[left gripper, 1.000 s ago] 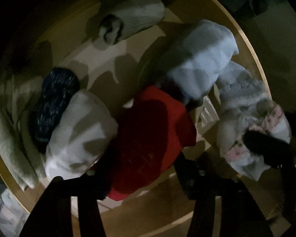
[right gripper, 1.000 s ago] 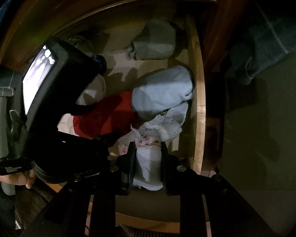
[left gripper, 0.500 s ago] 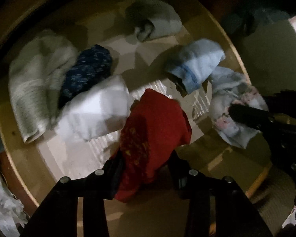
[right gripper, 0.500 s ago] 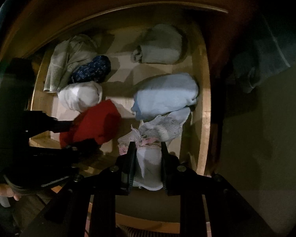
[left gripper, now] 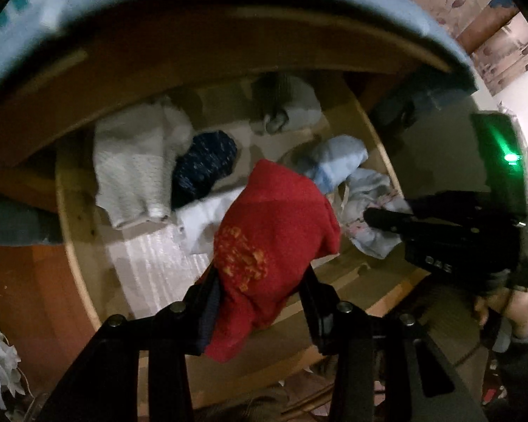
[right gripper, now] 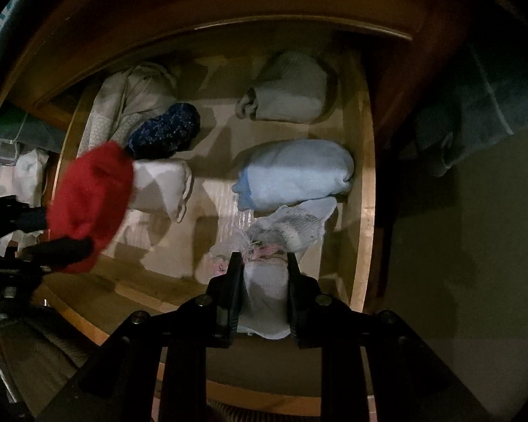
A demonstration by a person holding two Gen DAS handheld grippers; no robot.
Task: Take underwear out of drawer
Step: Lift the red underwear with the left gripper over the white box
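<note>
The left gripper (left gripper: 260,281) is clamped on the red underwear (left gripper: 271,232), which hangs between its fingers above the front part of the drawer (left gripper: 70,246), its long axis running from the fingers out toward the drawer's back. In the right wrist view that same red piece sits over the drawer's left front corner, lifted off the liner. The right gripper (right gripper: 262,281) is closed on a pale lace-trimmed piece (right gripper: 264,274) at the drawer's front right, just beside the right wall; this piece looks to be resting partly on the drawer floor.

Judging from this, the red piece is the nearer to clearing the drawer: it only has to travel back over the front rim, straight toward the holder.

The right wrist view alone shows the white roll (right gripper: 158,186) lying bare beside the red piece (the left view half hides it). The left view alone shows the red piece's yellow print.
</note>
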